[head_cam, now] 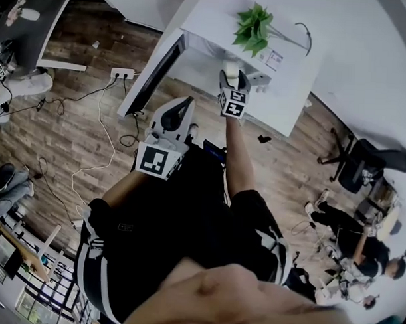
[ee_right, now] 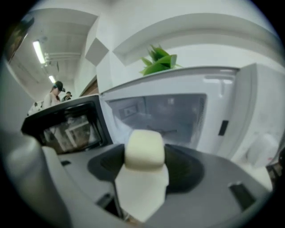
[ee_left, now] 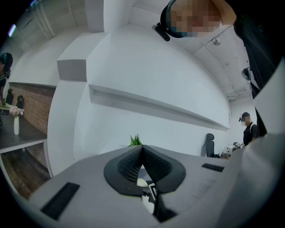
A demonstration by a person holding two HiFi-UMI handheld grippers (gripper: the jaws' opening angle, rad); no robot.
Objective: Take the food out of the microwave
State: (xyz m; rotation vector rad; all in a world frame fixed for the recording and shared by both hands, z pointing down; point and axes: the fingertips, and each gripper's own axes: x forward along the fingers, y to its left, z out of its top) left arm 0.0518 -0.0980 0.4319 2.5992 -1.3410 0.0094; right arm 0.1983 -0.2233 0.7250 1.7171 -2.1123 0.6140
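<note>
My right gripper [ee_right: 143,165] is shut on a pale cream block of food [ee_right: 144,149], held just in front of the white microwave's open cavity [ee_right: 156,115]. The microwave's dark glass door [ee_right: 67,127] stands swung open to the left. From the head view, the right gripper [head_cam: 233,78] is at the microwave's front with the pale food [head_cam: 231,65] at its tips, and the door [head_cam: 153,73] juts out on the left. My left gripper [head_cam: 176,117] hangs lower, near the door's edge, shut on nothing; in its own view the pads [ee_left: 133,162] of the left gripper [ee_left: 142,150] meet.
A green potted plant [head_cam: 253,27] stands on top of the microwave. A power strip [head_cam: 122,73] and cables lie on the wooden floor to the left. An office chair [head_cam: 354,163] and a seated person [head_cam: 350,239] are at the right.
</note>
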